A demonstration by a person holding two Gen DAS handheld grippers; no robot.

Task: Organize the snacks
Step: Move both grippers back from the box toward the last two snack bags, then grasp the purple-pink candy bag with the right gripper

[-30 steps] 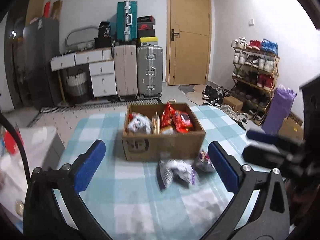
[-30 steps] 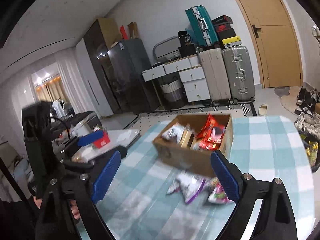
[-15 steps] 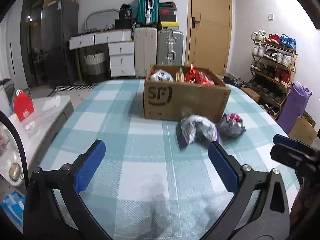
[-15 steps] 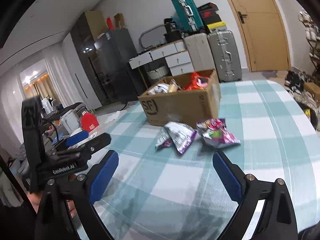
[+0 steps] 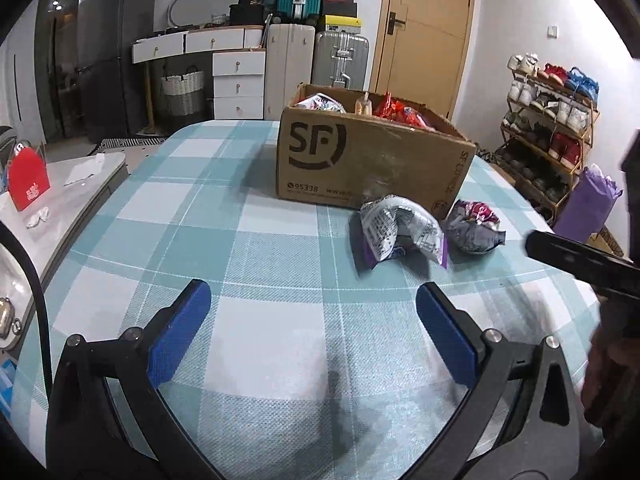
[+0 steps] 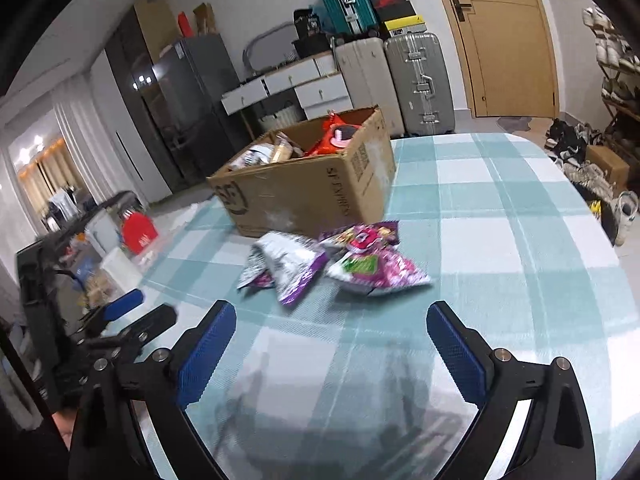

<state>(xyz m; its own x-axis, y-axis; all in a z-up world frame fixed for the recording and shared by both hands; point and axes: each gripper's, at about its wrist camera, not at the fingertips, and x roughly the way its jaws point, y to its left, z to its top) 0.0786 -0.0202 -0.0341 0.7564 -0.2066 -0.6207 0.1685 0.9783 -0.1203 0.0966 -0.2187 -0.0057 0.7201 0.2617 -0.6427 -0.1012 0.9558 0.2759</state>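
Both grippers lowered nearer the table (image 5: 260, 344) — left gripper (image 5: 314, 334) and right gripper (image 6: 332, 346) held wide, empty. Two snack packets (image 5: 400, 236) (image 6: 372, 268) left just beside the box (image 5: 368, 160) — unheld.

White walls, wooden door (image 5: 422, 30), 3 suitcases (image 5: 340, 62), shoe rack (image 5: 548, 120), drawers (image 5: 239, 80).

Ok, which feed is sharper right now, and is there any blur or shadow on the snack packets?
Left wrist view: sharp, silver packet crisp, gripper shadows on the tablecloth. Right wrist view: slight motion blur on the pink packet and cardboard box; fisheye bends both.
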